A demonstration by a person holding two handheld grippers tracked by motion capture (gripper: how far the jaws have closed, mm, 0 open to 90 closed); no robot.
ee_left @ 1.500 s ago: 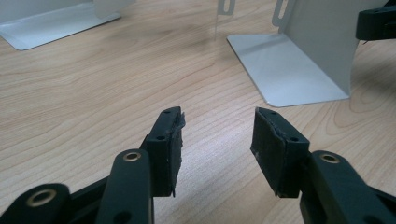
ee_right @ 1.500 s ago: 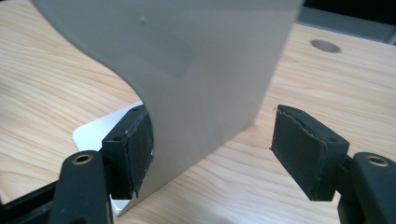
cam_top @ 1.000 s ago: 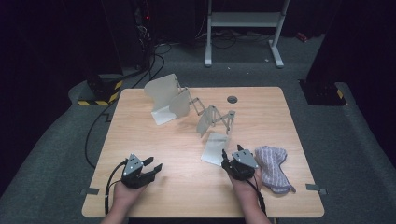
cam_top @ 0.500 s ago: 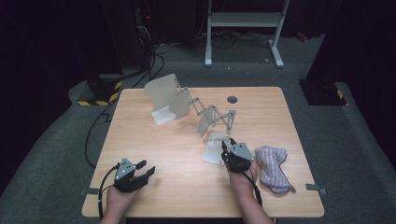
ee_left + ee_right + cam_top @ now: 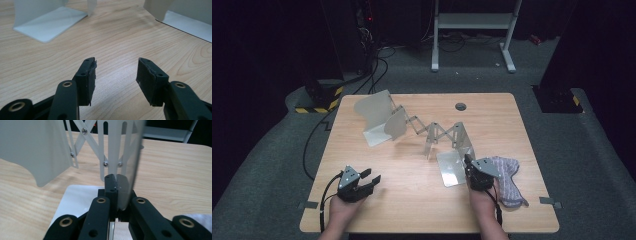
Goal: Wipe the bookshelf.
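A white metal expanding rack [image 5: 432, 131] stands mid-table, its scissor links joining a left end plate [image 5: 374, 107] and a right end plate [image 5: 451, 169]. My right gripper [image 5: 468, 162] is at the right end; its jaws have just been closing and now pinch the thin upright wall [image 5: 125, 192] of that plate, seen edge-on at the right gripper [image 5: 116, 185]. My left gripper [image 5: 371, 176] rests near the front left of the table, open with nothing between its fingers, as the left gripper view [image 5: 116, 72] shows, with the rack's base plates [image 5: 50, 25] farther off.
A striped cloth [image 5: 507, 175] lies just right of my right hand, its corner in the right gripper view [image 5: 197, 216]. A round cable hole [image 5: 460, 106] sits near the table's far edge. Cables and a stand's legs [image 5: 472, 45] are on the floor beyond.
My right gripper edged forward to the rack's right end plate and its jaws closed on the upright wall. The left gripper stayed put.
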